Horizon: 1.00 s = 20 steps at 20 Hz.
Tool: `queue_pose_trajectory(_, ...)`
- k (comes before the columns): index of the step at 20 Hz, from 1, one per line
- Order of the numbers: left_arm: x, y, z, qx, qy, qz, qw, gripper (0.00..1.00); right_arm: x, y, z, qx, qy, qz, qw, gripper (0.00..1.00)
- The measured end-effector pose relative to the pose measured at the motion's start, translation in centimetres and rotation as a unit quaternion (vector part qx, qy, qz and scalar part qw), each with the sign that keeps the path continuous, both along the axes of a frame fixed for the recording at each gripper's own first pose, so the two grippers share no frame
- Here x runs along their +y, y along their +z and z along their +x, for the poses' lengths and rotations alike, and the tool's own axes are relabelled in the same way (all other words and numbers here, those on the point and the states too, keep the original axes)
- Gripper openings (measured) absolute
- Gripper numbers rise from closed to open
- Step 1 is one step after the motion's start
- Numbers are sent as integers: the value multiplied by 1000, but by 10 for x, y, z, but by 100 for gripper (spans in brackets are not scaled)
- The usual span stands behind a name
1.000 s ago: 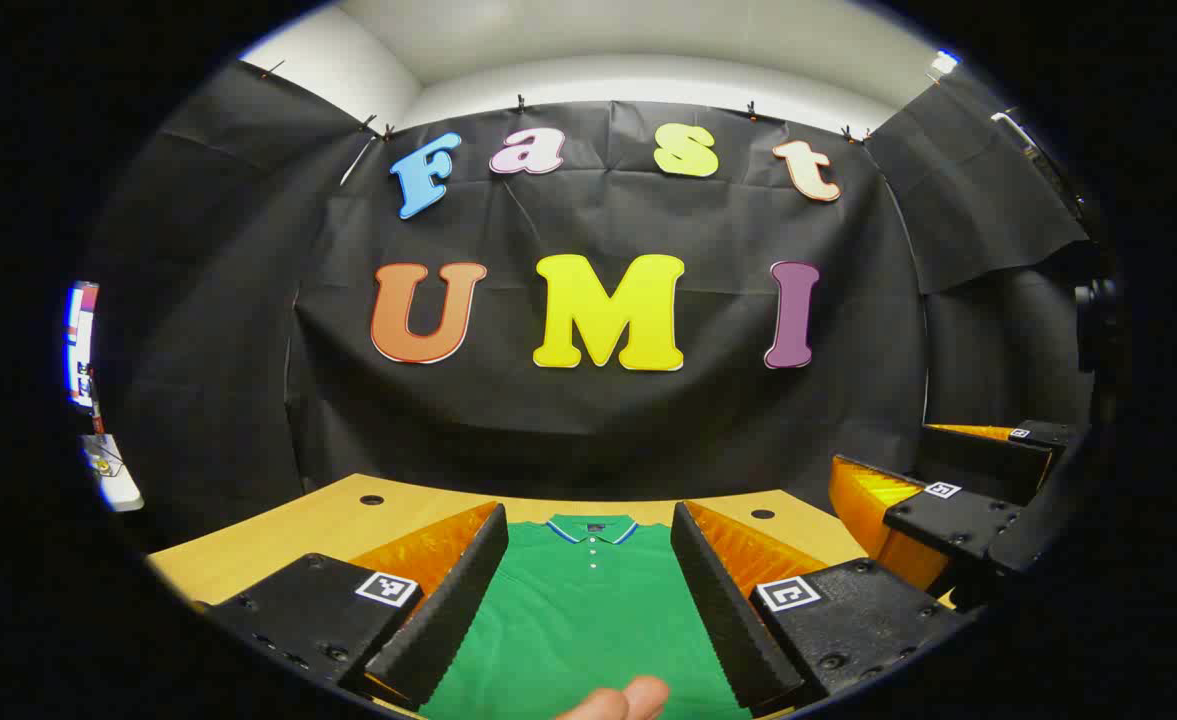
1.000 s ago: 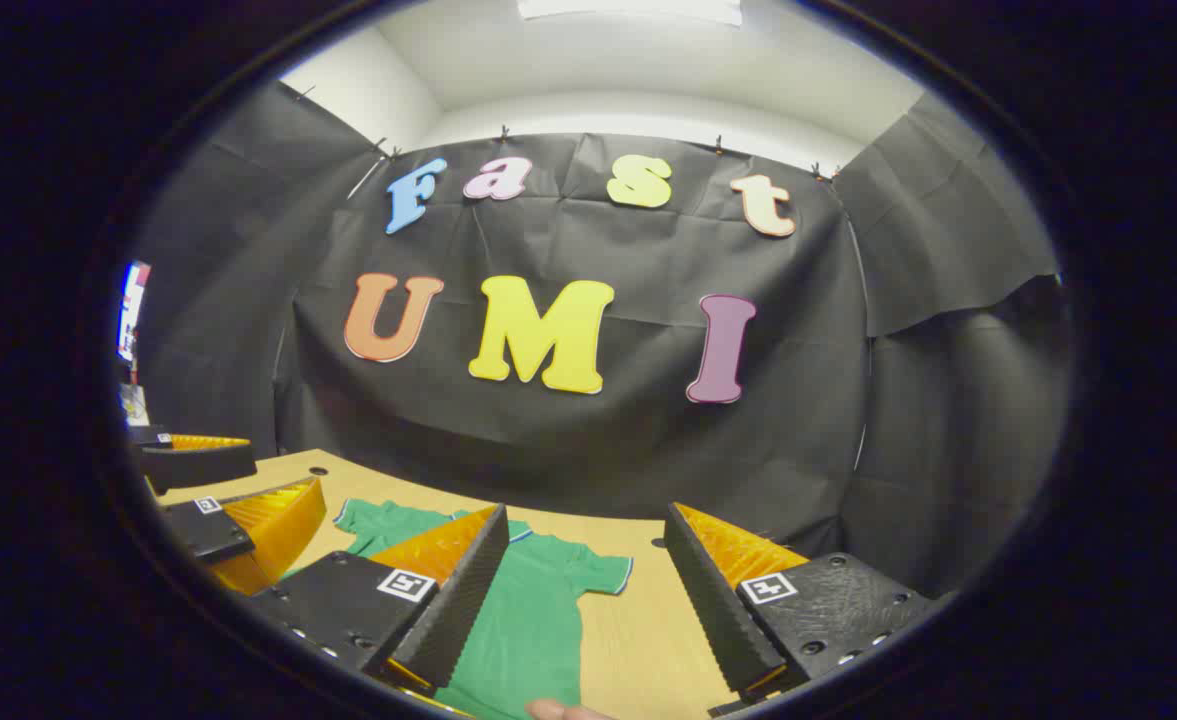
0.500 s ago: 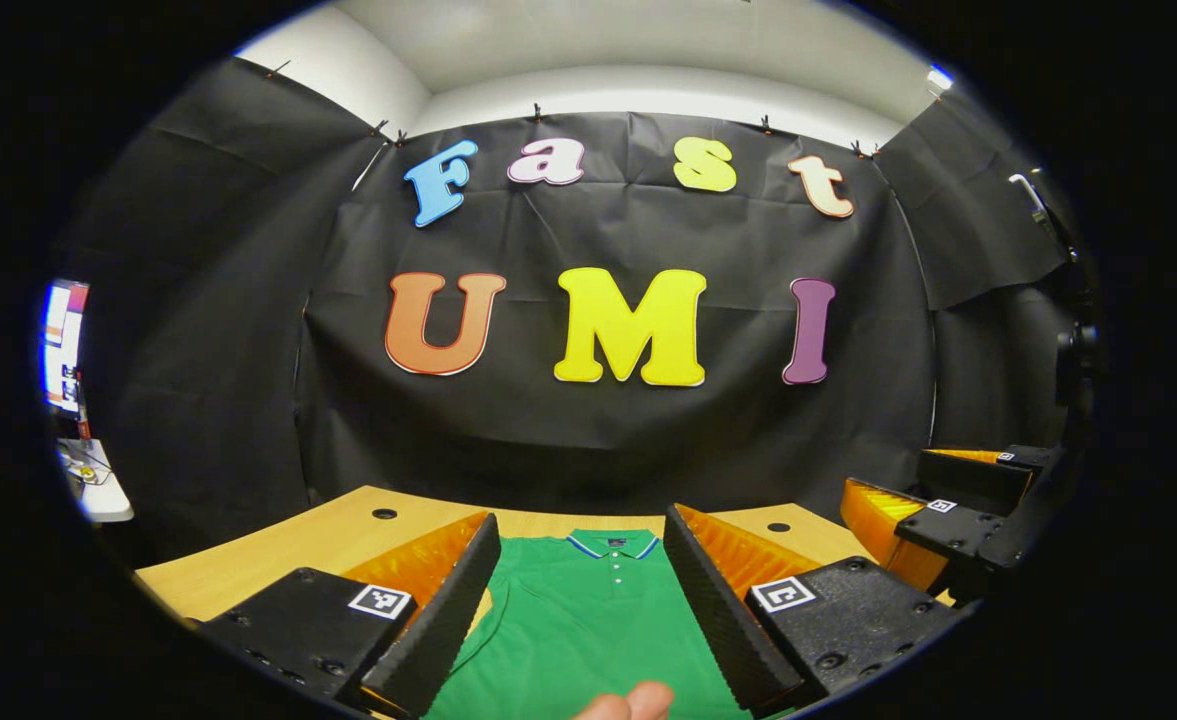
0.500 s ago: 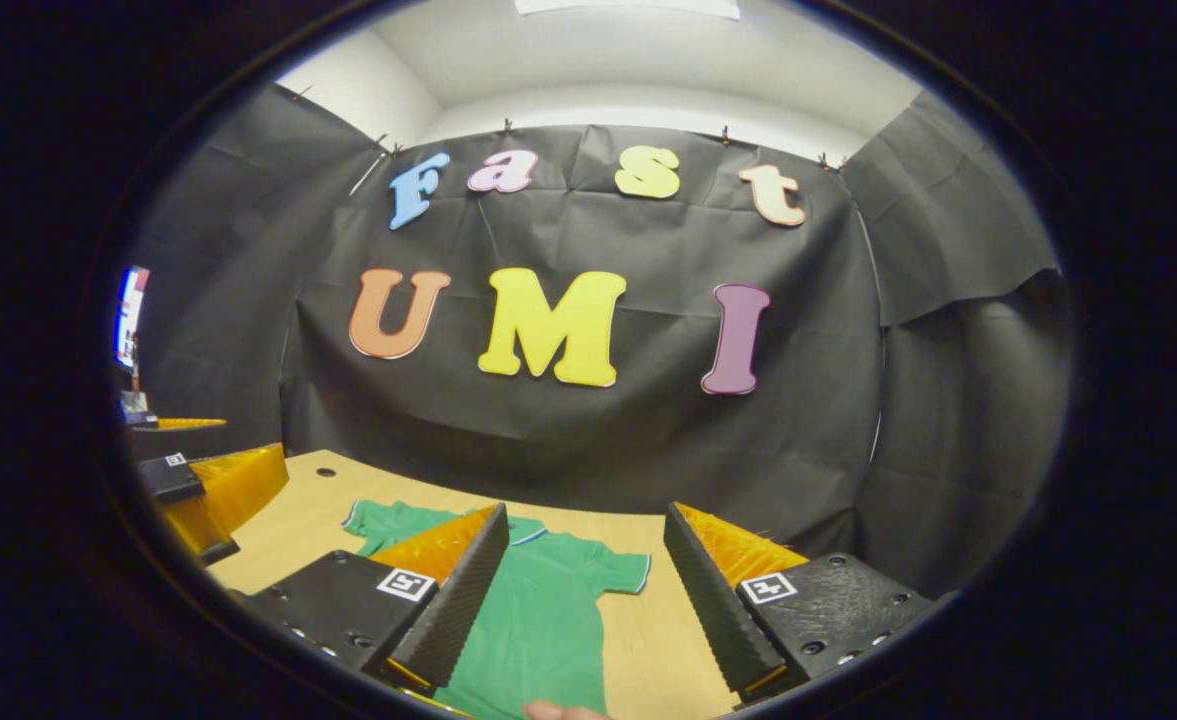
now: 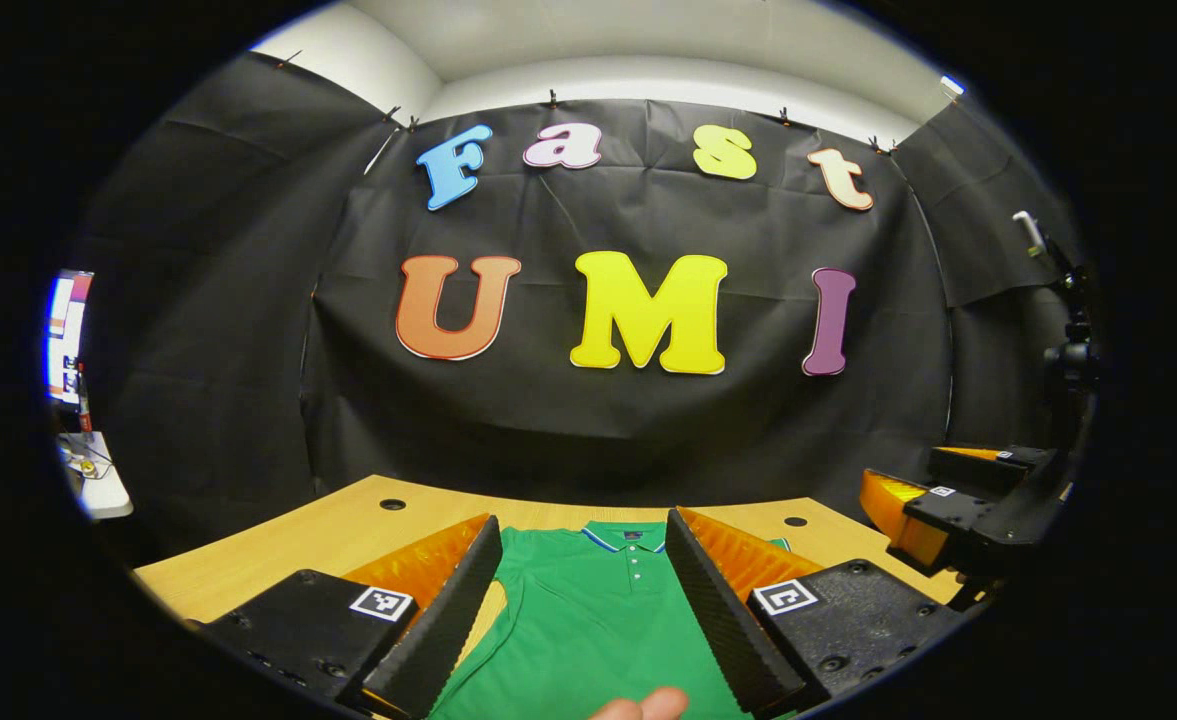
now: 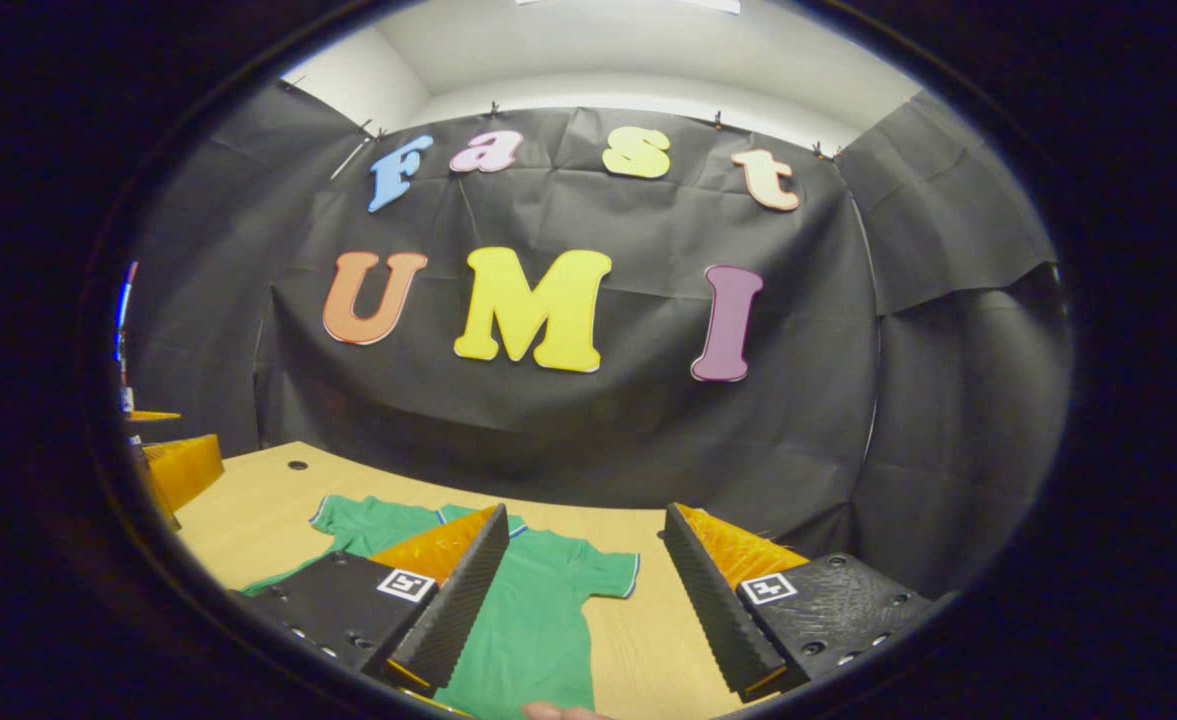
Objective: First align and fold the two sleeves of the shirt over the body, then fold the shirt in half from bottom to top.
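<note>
The green polo shirt (image 5: pixel 588 620) lies flat and face up on the wooden table (image 5: pixel 348 530), collar toward the far edge. Its short sleeves (image 6: pixel 603 572) lie spread out, unfolded.

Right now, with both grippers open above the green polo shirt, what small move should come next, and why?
Probably lower the right gripper onto the short sleeve ahead of it. The green polo shirt lies flat on the wooden table with that sleeve spread outward, unfolded, and both grippers, including the left gripper, hover open, holding nothing.

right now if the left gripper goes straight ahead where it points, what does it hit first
Probably the green shirt: it lies flat on the table between the open fingers of the left gripper, collar farthest away. Height above it is unclear.
</note>
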State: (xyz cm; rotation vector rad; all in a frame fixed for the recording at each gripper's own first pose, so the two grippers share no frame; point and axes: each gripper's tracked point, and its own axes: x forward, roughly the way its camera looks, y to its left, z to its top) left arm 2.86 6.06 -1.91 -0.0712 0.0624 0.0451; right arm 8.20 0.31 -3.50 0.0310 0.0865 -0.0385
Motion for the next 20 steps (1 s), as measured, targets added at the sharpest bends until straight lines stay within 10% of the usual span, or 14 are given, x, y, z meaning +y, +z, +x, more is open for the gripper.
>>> queue_pose_trajectory(10, 25, -20, 16, 23, 29, 8, 999, 100, -61, -140, 188, 153, -45, -17, 987, 94)
queue_pose_trajectory(20, 21, -55, 35, 66, 28, 32, 997, 100, -77, -262, 250, 291, -46, 24, 955, 89)
